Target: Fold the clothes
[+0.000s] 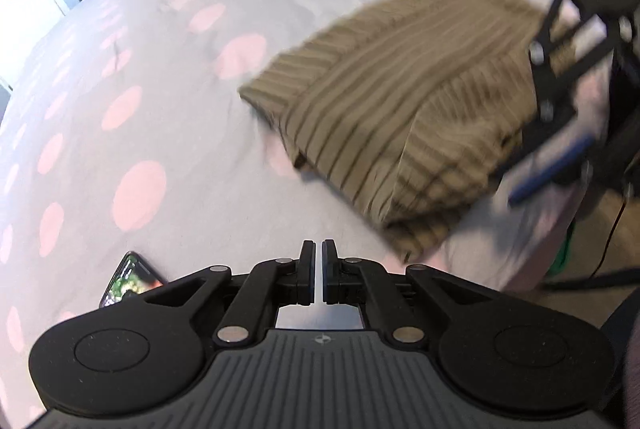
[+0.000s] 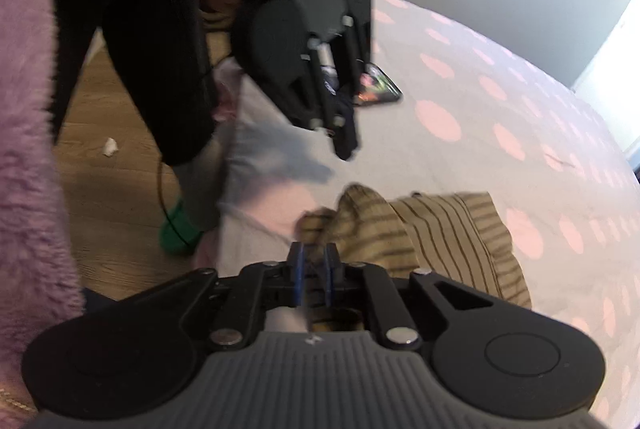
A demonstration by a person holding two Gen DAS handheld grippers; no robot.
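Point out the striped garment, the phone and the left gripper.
striped garment (image 1: 400, 101): left wrist view, its folded top.
phone (image 2: 378, 85): right wrist view, its lit screen.
left gripper (image 1: 319, 261): left wrist view, between its fingertips.

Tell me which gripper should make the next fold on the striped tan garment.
Right, probably. The right gripper already has an edge of the striped tan garment between its jaws, while the left gripper is shut and empty over the dotted bedsheet.
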